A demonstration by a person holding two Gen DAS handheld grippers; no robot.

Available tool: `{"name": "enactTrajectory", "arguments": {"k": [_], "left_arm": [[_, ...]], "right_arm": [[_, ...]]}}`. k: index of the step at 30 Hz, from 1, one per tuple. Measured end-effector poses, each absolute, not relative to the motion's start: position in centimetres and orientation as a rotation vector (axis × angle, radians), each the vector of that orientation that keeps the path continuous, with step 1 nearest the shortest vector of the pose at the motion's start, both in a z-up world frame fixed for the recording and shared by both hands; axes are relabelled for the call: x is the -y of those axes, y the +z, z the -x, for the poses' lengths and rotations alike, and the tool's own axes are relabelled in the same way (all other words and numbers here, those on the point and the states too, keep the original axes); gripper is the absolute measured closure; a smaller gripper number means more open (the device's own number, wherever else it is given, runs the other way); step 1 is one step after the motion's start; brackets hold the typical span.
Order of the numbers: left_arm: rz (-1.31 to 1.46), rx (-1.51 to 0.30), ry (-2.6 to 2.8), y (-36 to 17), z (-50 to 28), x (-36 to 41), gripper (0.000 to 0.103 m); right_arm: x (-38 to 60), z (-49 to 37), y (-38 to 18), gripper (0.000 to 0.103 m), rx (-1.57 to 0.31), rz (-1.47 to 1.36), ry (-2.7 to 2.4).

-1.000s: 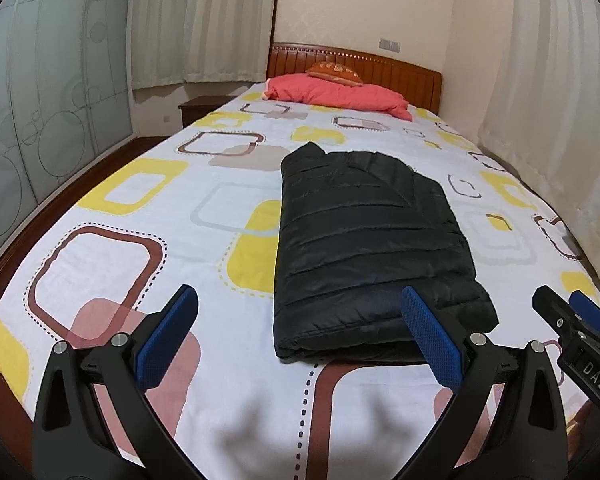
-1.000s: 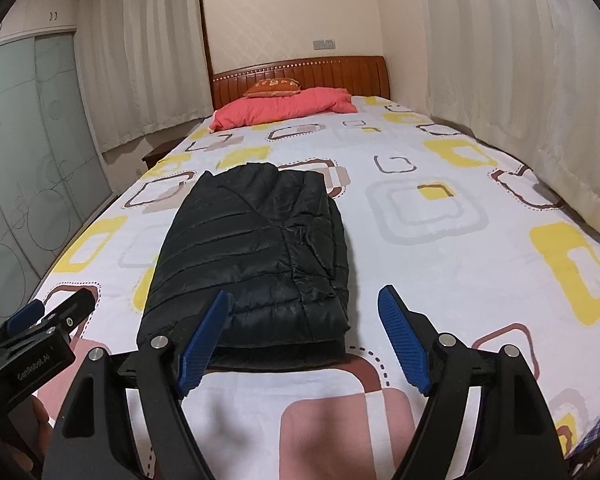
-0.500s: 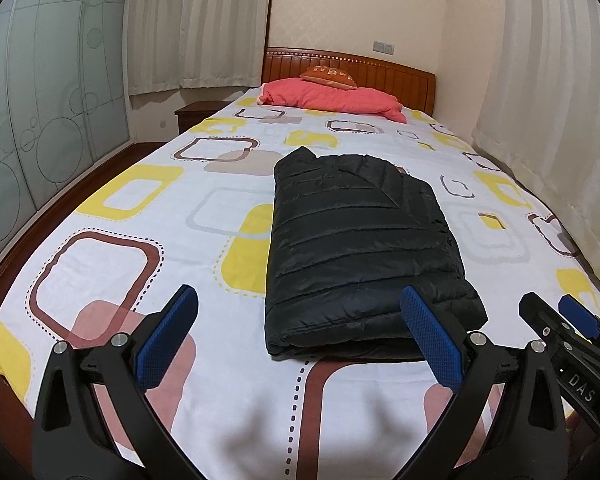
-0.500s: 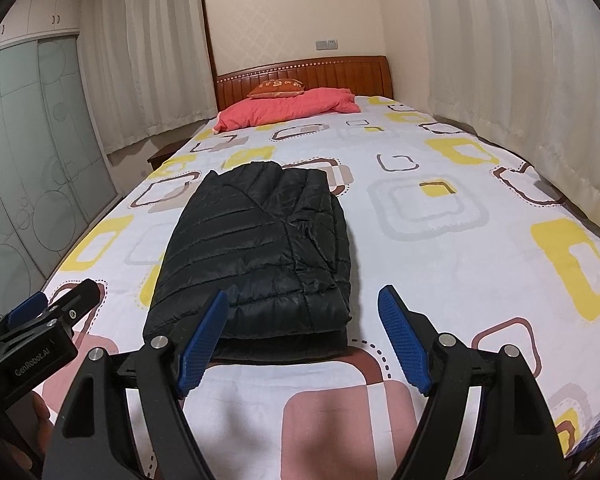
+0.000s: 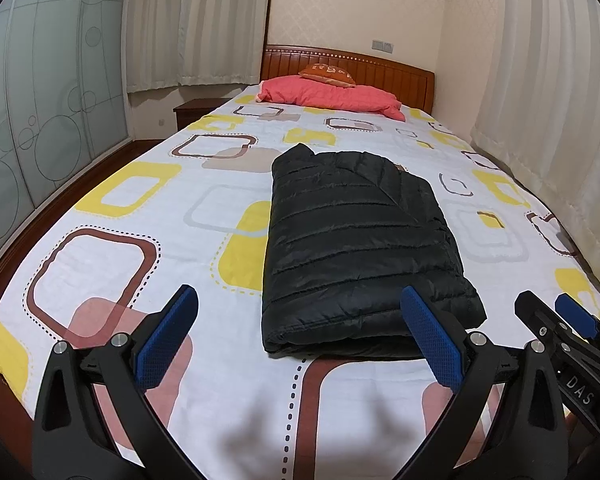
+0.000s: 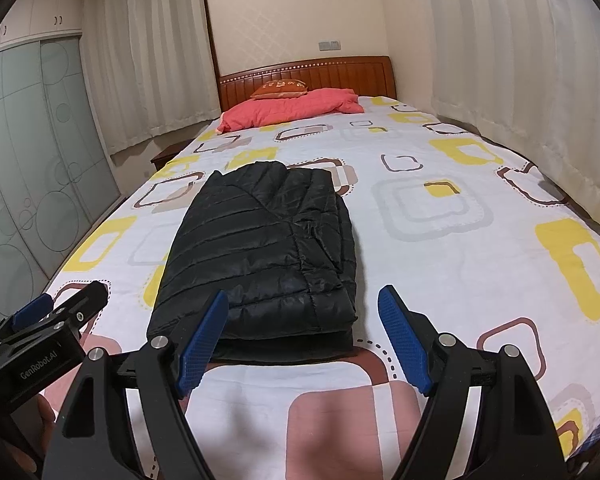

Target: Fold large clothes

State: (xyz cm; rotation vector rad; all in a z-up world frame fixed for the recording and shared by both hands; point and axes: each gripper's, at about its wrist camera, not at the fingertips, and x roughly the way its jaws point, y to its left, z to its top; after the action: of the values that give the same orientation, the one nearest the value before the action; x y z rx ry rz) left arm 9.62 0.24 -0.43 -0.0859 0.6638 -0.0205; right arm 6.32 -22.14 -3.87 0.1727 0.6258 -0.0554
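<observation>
A black quilted puffer jacket [image 5: 360, 248] lies folded into a thick rectangle on the patterned bed sheet [image 5: 140, 240]. In the right wrist view the same jacket [image 6: 260, 256] sits just beyond the fingers. My left gripper [image 5: 300, 332] hovers open above the bed's near end, its jaws wide apart with nothing between them. My right gripper [image 6: 304, 332] also stands open and empty, short of the jacket's near edge. Each gripper shows at the edge of the other's view: the right gripper [image 5: 556, 320] and the left gripper [image 6: 56, 308].
A pink quilt [image 5: 332, 96] and an orange cushion [image 5: 328, 72] lie at the wooden headboard [image 6: 308, 76]. Curtains [image 6: 500, 60] hang along the right side. A frosted sliding wardrobe [image 5: 40, 100] and a bedside table [image 5: 196, 110] stand at the left.
In the left wrist view the jacket and bed have shifted slightly left and down. The right wrist view barely differs. Both grippers stay open.
</observation>
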Motion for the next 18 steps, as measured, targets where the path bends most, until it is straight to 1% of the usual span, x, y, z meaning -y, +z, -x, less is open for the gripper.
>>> {"name": "enactTrajectory", "arguments": {"k": [18], "left_arm": [[0.089, -0.665, -0.018, -0.50, -9.55, -0.21, 0.002]], "right_arm": [[22.00, -6.34, -4.00, 0.027, -0.626, -0.172, -0.051]]}}
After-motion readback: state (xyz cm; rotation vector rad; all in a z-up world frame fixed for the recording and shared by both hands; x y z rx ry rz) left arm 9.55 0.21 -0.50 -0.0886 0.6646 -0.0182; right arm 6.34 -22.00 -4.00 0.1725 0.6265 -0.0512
